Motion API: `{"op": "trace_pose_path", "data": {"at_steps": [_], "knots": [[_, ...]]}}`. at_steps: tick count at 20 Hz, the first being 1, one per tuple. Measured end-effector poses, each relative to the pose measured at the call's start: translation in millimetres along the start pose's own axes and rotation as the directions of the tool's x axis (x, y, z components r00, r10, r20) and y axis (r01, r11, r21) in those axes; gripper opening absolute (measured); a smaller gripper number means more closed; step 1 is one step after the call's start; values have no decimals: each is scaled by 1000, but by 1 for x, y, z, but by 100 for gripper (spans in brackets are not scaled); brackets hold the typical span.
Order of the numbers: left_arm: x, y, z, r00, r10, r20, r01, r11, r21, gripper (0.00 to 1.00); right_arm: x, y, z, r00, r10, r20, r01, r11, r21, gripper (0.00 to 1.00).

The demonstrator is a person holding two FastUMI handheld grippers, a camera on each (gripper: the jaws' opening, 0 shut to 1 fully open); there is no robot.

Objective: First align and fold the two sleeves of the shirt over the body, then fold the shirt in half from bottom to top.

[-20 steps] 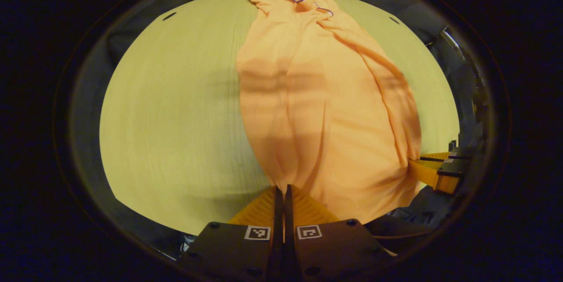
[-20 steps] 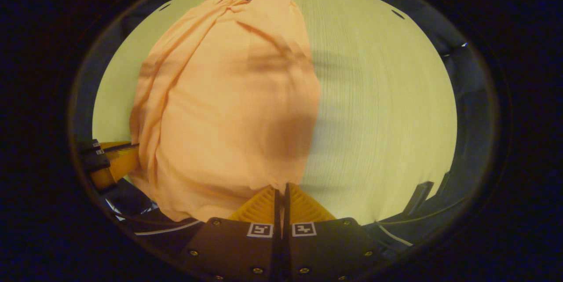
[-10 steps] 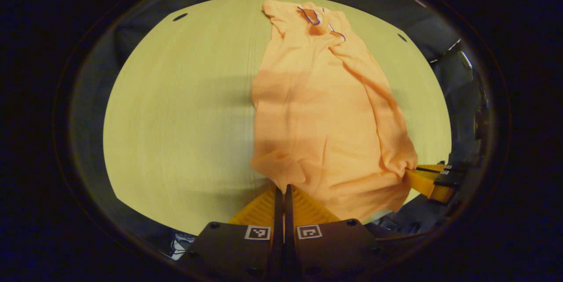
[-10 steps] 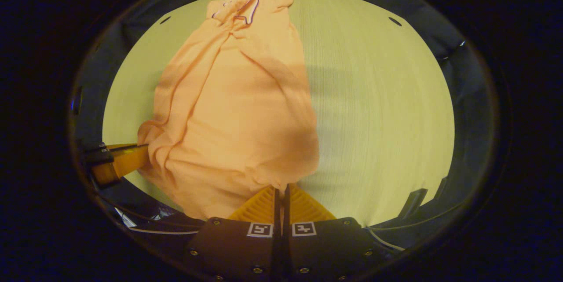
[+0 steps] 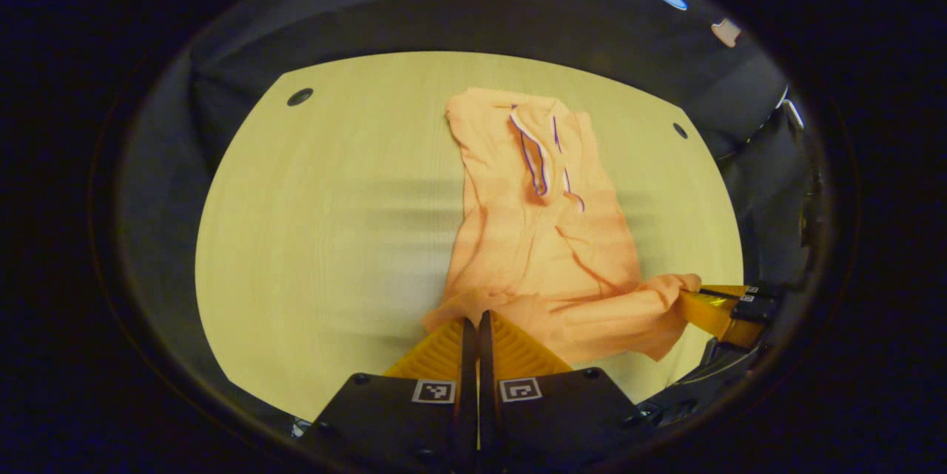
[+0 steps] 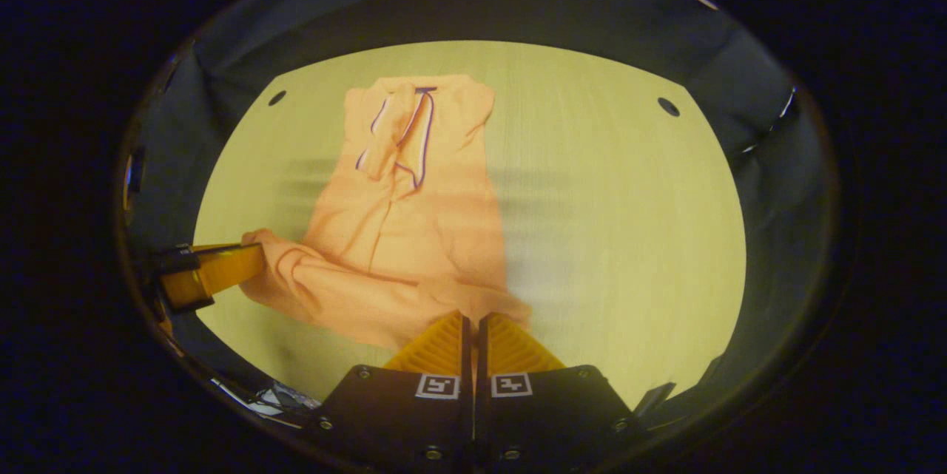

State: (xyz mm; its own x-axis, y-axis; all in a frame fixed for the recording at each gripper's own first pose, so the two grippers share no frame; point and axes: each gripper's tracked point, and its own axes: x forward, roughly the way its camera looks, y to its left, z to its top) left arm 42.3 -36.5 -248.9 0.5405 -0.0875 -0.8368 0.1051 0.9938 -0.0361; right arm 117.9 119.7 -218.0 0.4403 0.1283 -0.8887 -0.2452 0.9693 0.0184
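Count: one table, one shirt, two grippers.
Table [image 5: 311,237]: pale wood-grain top; two small dark holes near its far corners, seen in both views.
Shirt [image 5: 533,237]: peach cloth, lying lengthwise on the table with the collar end far from the grippers. Thin purple-and-white trim lines show near the collar. The far part lies flat on the table; the near hem is gathered into a raised, wrinkled band stretched between the two grippers.
Left gripper [image 5: 473,322]: fingers pressed together with no visible gap, clenched on the hem's corner, which bunches right at the fingertips. In the right gripper view it comes in from the left edge [image 6: 244,261], its tip buried in a fold of the hem.
Right gripper [image 6: 470,319]: fingers closed tight on the other corner of the hem, cloth spilling to both sides of the tips. In the left gripper view it enters from the right edge [image 5: 692,296], gripping the hem's end.
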Motion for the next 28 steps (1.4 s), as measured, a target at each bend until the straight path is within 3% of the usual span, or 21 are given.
{"op": "trace_pose_path", "data": {"at_steps": [2, 5, 7, 10, 11, 12, 14, 15, 16, 17, 19, 22, 24, 28], "knots": [[6, -2, 36, 999, 4, 36, -5, 1000, 14, 12, -2, -3, 39, 999, 1, 44, -2, 1000, 5, 1], [7, 1, 81, 997, 12, 75, -14, 999, 31, 7, 0, -6, 83, 996, 0, 94, -1, 1000, 11, 1], [6, 2, 101, 995, 16, 96, -20, 999, 38, 12, 0, -8, 107, 993, 0, 118, -2, 1000, 14, 1], [20, 5, 156, 990, 22, 140, -28, 999, 41, 7, -16, -11, 160, 983, -1, 181, -2, 1000, 16, 1], [27, 7, 171, 988, 26, 150, -33, 998, 46, 12, -22, -12, 174, 978, -4, 207, 1, 1000, 15, 1], [32, 9, 182, 987, 31, 157, -39, 998, 49, 7, -22, -13, 186, 975, -6, 220, 3, 1000, 13, 1], [43, 10, 203, 984, 33, 176, -42, 998, 47, 12, -28, -15, 192, 969, -9, 245, 7, 1000, 11, 1], [49, 12, 215, 982, 33, 186, -42, 998, 45, 7, -30, -18, 191, 967, -12, 253, 10, 1000, 8, 1], [60, 15, 229, 980, 37, 197, -46, 998, 42, 12, -32, -21, 193, 966, -14, 259, 12, 1000, 6, 1], [67, 17, 239, 978, 38, 203, -46, 998, 34, 7, -33, -24, 195, 965, -13, 263, 12, 1000, 5, 1], [85, 18, 265, 974, 32, 222, -36, 999, 10, 12, -30, -26, 195, 960, -22, 278, 19, 1000, 13, 1], [117, 19, 310, 966, 27, 255, -30, 1000, 8, 7, -38, -45, 196, 950, -30, 309, 20, 999, 38, 1], [135, 32, 322, 963, 63, 263, -79, 996, 49, 7, -26, -47, 192, 945, -49, 322, 39, 999, 38, 1], [172, 26, 321, 969, 74, 237, -92, 994, 64, 7, -21, -43, 190, 950, -52, 309, 44, 999, 33, 1]]}}
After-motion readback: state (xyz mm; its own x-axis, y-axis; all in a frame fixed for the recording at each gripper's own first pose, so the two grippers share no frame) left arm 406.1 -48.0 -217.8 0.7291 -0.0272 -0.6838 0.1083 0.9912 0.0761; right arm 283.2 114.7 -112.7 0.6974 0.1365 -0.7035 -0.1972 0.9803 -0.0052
